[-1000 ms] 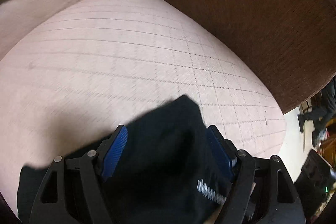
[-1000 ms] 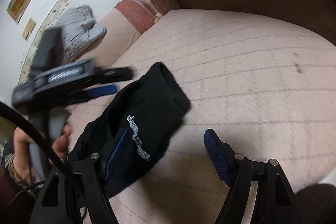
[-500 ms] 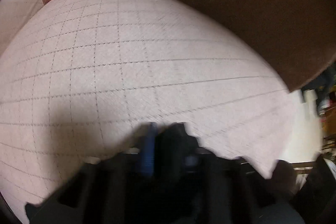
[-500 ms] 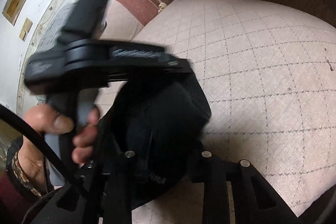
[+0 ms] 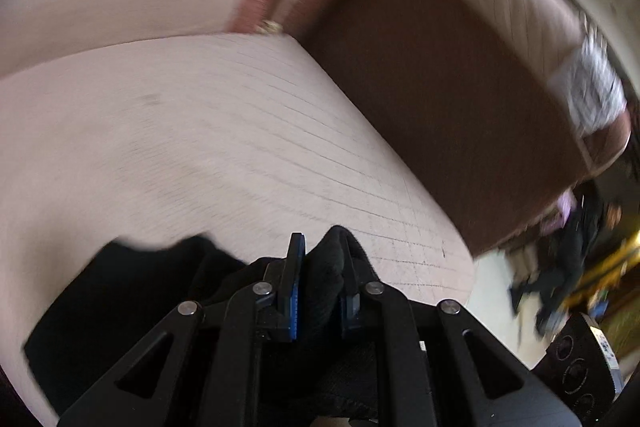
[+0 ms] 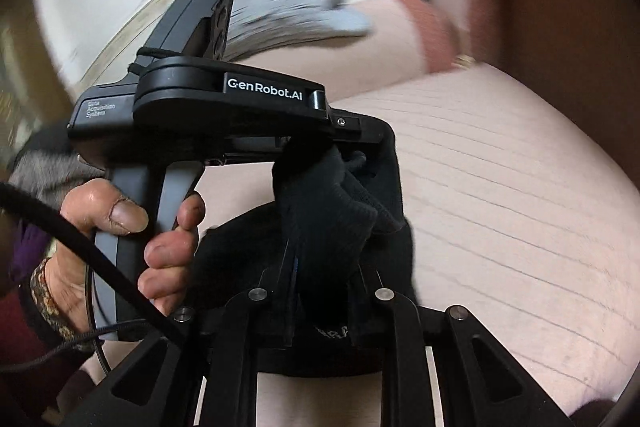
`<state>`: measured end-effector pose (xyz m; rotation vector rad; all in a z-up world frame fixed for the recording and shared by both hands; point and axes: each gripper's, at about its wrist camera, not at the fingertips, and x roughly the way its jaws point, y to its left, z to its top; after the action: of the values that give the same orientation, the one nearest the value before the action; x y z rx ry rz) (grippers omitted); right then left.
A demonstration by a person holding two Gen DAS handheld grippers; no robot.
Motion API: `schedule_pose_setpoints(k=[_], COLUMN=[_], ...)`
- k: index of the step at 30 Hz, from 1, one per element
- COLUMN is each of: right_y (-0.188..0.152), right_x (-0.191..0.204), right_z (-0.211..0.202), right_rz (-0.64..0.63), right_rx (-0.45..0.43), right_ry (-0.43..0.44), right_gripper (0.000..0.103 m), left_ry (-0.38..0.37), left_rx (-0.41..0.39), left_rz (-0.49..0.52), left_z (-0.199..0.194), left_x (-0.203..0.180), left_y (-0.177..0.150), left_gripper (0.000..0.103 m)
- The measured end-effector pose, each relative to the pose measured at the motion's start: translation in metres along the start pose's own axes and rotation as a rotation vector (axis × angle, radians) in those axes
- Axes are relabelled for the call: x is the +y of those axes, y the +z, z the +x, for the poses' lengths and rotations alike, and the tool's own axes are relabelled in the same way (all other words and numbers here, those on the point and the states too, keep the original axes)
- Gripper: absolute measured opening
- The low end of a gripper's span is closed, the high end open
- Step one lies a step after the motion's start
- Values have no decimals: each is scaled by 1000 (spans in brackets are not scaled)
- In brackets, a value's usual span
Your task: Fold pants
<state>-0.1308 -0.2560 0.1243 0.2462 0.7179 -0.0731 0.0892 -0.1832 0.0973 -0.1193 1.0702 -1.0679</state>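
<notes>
Low in both frames, over the pink checked sofa cushion (image 5: 224, 131), the left gripper (image 5: 320, 267) and right gripper (image 6: 324, 267) have just closed their jaws, each pinching the black pants (image 6: 328, 203).

Each camera sat just behind its own gripper, angled down close over the pink quilted cushion (image 5: 224, 131). The left view faced the brown backrest (image 5: 440, 107); the right view looked across that cushion, both sharing it
</notes>
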Motion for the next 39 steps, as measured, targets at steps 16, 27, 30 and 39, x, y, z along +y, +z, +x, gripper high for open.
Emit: schedule_pose_setpoints(k=[16,27,30,39], right_y=[-41,-68,-79,-91], right_x=[127,164,181,181], right_z=[106,114,105,56], right_rz=[-446,-603,-659,-683], right_rx=[178,208,187,204], right_ry=[4,-5,21,139], right_gripper=[20,44,56,59], left_ry=[-50,9,29,190], left_rx=[-228,-289,-355,-501], left_rz=[-345,-518,-577,-578], left_z=[-79,-120,-140,-194], left_x=[140,188,204,190], left_y=[-91,-135,-151,-157], left_gripper=[13,43,52,57])
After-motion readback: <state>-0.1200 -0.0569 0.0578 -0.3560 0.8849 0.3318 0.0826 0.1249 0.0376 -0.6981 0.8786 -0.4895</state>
